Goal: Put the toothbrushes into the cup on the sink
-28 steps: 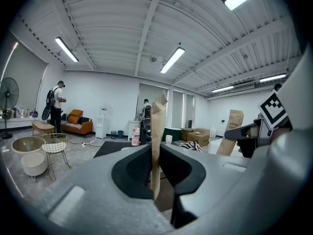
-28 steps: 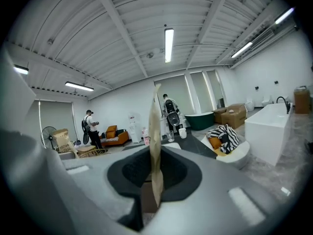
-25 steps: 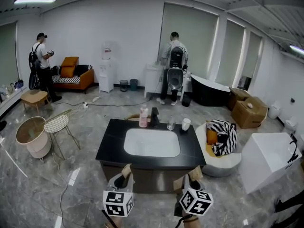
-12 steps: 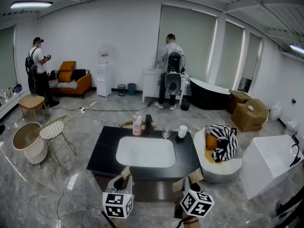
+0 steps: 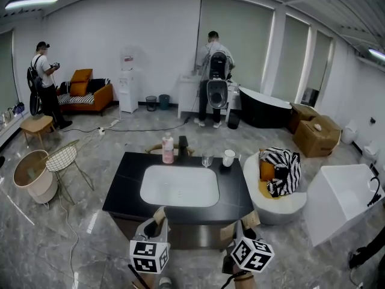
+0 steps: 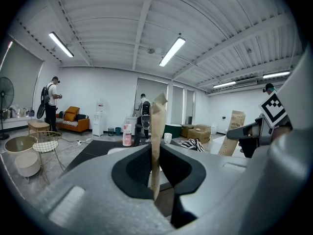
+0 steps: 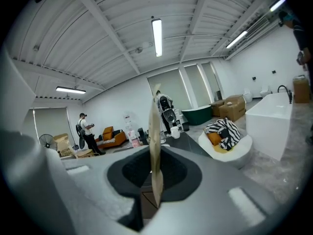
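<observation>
The left gripper (image 5: pixel 156 223) is closed on an upright brown toothbrush packet (image 6: pixel 157 131), just before the front edge of the sink counter (image 5: pixel 123 191). The right gripper (image 5: pixel 242 229) clamps a second packet (image 7: pixel 155 146) in the same way. The white cup (image 5: pixel 228 158) stands at the back edge, well apart from both.

In the head view the black worktop (image 5: pixel 120 192) has grown larger and spread toward nine o'clock. Its near edge has sunk toward six o'clock, closer to the left gripper (image 5: pixel 157 224) and the right gripper (image 5: pixel 242 230). The tips of the paper-wrapped toothbrushes (image 5: pixel 160 213) they carry now seem to overlap that edge, though the steep view makes this hard to confirm. The pink bottle (image 5: pixel 168 149) and white cup (image 5: pixel 228 158) have drifted toward nine o'clock, as has the person (image 5: pixel 43 77) by the sofa.
</observation>
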